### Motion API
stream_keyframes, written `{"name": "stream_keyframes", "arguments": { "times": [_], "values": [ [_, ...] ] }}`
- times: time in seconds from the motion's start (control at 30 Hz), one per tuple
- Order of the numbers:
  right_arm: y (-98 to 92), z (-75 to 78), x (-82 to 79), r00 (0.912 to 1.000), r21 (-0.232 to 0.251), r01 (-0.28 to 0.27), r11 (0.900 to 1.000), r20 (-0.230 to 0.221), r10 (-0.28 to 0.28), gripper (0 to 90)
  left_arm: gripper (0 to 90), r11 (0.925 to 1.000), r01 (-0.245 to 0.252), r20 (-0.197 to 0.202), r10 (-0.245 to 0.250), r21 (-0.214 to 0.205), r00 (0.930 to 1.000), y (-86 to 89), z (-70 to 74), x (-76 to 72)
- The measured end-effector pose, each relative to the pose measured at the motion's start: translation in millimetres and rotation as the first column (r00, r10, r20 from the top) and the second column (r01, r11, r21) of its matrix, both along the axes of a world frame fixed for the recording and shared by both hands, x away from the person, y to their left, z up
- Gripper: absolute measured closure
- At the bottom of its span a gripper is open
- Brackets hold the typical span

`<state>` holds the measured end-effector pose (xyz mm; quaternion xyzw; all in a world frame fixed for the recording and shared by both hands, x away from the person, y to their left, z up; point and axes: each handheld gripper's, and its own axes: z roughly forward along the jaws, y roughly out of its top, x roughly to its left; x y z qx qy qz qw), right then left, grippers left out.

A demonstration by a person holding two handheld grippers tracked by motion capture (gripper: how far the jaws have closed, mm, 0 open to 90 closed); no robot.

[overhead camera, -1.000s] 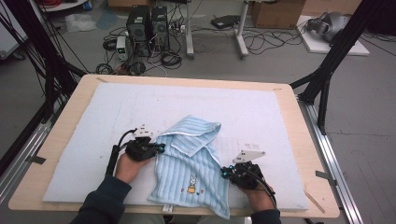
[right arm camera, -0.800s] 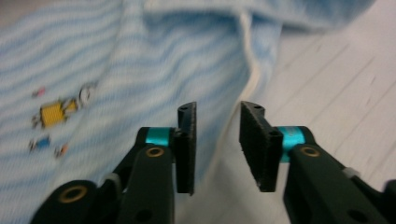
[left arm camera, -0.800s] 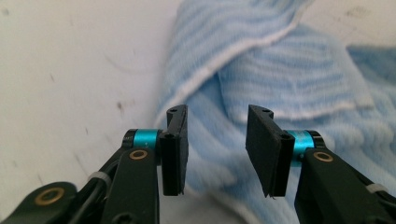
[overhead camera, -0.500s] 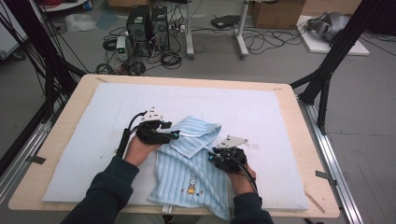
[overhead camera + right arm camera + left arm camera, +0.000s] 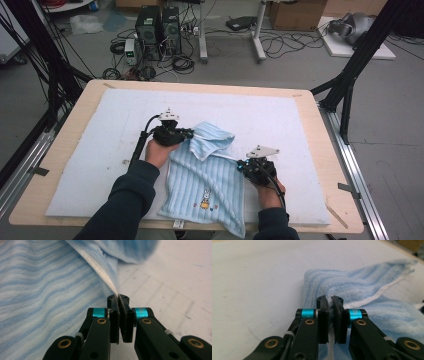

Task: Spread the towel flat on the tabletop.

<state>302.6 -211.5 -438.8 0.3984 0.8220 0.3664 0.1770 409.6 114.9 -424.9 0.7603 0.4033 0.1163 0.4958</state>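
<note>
Towel: a light blue striped towel (image 5: 207, 182) with a small rabbit picture lies on the white mat (image 5: 90, 165) that covers the counter (image 5: 65, 135), near your edge and about midway across.
Left gripper: your left gripper (image 5: 186, 134) sits at the towel's far left corner. Its jaws have just closed, and in the left gripper view (image 5: 330, 315) they are clenched on the white-edged hem, with cloth pinched between the pads.
Right gripper: your right gripper (image 5: 244, 166) sits at the towel's right edge, nearer to you than the left one. In the right gripper view (image 5: 119, 315) its jaws are clamped tight on the thin white hem, which rises out of them as a taut ridge.
Towel relative to grippers: the towel spans the space between your two grippers, its body spreading from them toward you.
Fold: a bunched flap (image 5: 212, 140) lies doubled over at the far end, just beside the left gripper.
Long axis: the towel runs lengthwise from the far end toward your edge, slightly slanted to your right, with the rabbit picture (image 5: 205, 198) near the near end.
</note>
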Motion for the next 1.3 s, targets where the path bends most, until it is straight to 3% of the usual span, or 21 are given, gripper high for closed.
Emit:
{"name": "stream_keyframes", "arguments": {
  "times": [0.07, 0.1, 0.17, 0.27, 0.37, 0.43, 0.5, 0.6, 0.7, 0.8, 0.87, 0.9, 0.93, 0.97, 1.0, 1.1, 1.23, 1.3],
  "values": [
    [-6.9, -1.6, 2.2, 0.9989, -0.012, 0.045, 0.9989, -0.015, -0.045, 87.9, 85.2, 0.9968, -0.061, -0.030, 0.059, -0.051, 0.9978, 13.8, 0.4, 3.7],
    [-11.9, -2.9, 3.4, 0.9975, -0.004, 0.067, 0.9978, -0.025, -0.067, 87.9, 85.3, 0.9959, -0.083, -0.027, 0.082, -0.035, 0.9962, 21.6, 0.1, 4.4],
    [-22.1, -4.4, 5.1, 0.9940, 0.026, 0.106, 0.9940, -0.030, -0.105, 87.9, 85.7, 0.9963, -0.084, -0.031, 0.083, -0.018, 0.9961, 29.0, -2.0, 4.4],
    [-25.2, -3.1, 5.9, 0.9925, 0.034, 0.122, 0.9920, -0.017, -0.121, 86.0, 85.7, 0.9961, -0.087, -0.026, 0.088, 0.014, 0.9958, 32.3, -6.7, 2.4],
    [-19.7, -1.2, 5.5, 0.9925, 0.016, 0.122, 0.9923, 0.002, -0.122, 74.9, 81.7, 0.9947, -0.093, -0.034, 0.094, 0.044, 0.9950, 32.2, -10.8, 2.9],
    [-16.1, 3.4, 2.9, 0.9938, 0.044, 0.104, 0.9936, 0.035, -0.105, 69.5, 68.9, 0.9936, -0.110, -0.018, 0.111, 0.027, 0.9937, 33.7, -10.0, 2.0],
    [-11.2, 9.4, 1.4, 0.9944, 0.087, 0.088, 0.9922, 0.051, -0.093, 64.9, 62.8, 0.9942, -0.107, 0.001, 0.107, 0.004, 0.9942, 36.1, -7.8, 0.5],
    [3.3, 15.3, 2.8, 0.9982, 0.140, 0.021, 0.9899, 0.053, -0.029, 59.3, 56.6, 0.9966, -0.080, 0.025, 0.080, -0.023, 0.9965, 38.2, -4.0, -2.0],
    [24.0, 14.6, 4.5, 0.9989, 0.143, -0.033, 0.9892, 0.039, 0.028, 50.8, 52.6, 0.9973, -0.056, 0.038, 0.058, -0.047, 0.9976, 38.2, -1.5, -4.0],
    [49.1, 4.3, 9.3, 0.9946, 0.109, -0.097, 0.9893, -0.028, 0.100, 46.2, 49.0, 0.9982, -0.035, 0.048, 0.037, -0.049, 0.9981, 37.5, 0.9, -6.4],
    [59.2, -2.4, 11.2, 0.9911, 0.064, -0.120, 0.9907, -0.049, 0.124, 48.4, 47.9, 0.9980, -0.027, 0.049, 0.029, -0.057, 0.9984, 37.4, 1.9, -7.5],
    [62.7, -5.9, 12.5, 0.9893, 0.045, -0.133, 0.9901, -0.055, 0.135, 53.7, 47.1, 0.9980, -0.024, 0.051, 0.027, -0.058, 0.9983, 37.4, 2.2, -7.7],
    [63.1, -6.2, 13.0, 0.9891, 0.056, -0.133, 0.9895, -0.056, 0.136, 60.6, 46.5, 0.9981, -0.022, 0.050, 0.025, -0.058, 0.9984, 37.4, 2.9, -8.1],
    [62.1, -5.2, 14.1, 0.9881, 0.059, -0.143, 0.9879, -0.049, 0.146, 75.8, 46.4, 0.9980, -0.022, 0.051, 0.025, -0.059, 0.9984, 37.5, 3.1, -8.3],
    [61.4, -4.3, 13.8, 0.9877, 0.049, -0.148, 0.9878, -0.045, 0.150, 81.3, 46.4, 0.9980, -0.019, 0.050, 0.022, -0.061, 0.9985, 37.6, 3.6, -8.6],
    [57.6, 1.2, 13.0, 0.9878, 0.012, -0.153, 0.9881, -0.024, 0.154, 84.0, 46.5, 0.9976, -0.016, 0.053, 0.020, -0.068, 0.9984, 36.9, 4.6, -9.5],
    [39.6, 16.0, 16.7, 0.9942, 0.046, -0.103, 0.9935, 0.033, 0.102, 83.9, 46.4, 0.9967, 0.000, 0.068, 0.005, -0.081, 0.9977, 35.0, 6.7, -10.6],
    [30.8, 22.6, 22.6, 0.9962, 0.039, -0.076, 0.9964, 0.045, 0.074, 84.0, 46.4, 0.9968, 0.003, 0.075, 0.003, -0.080, 0.9972, 33.0, 6.8, -10.5]
  ]
}}
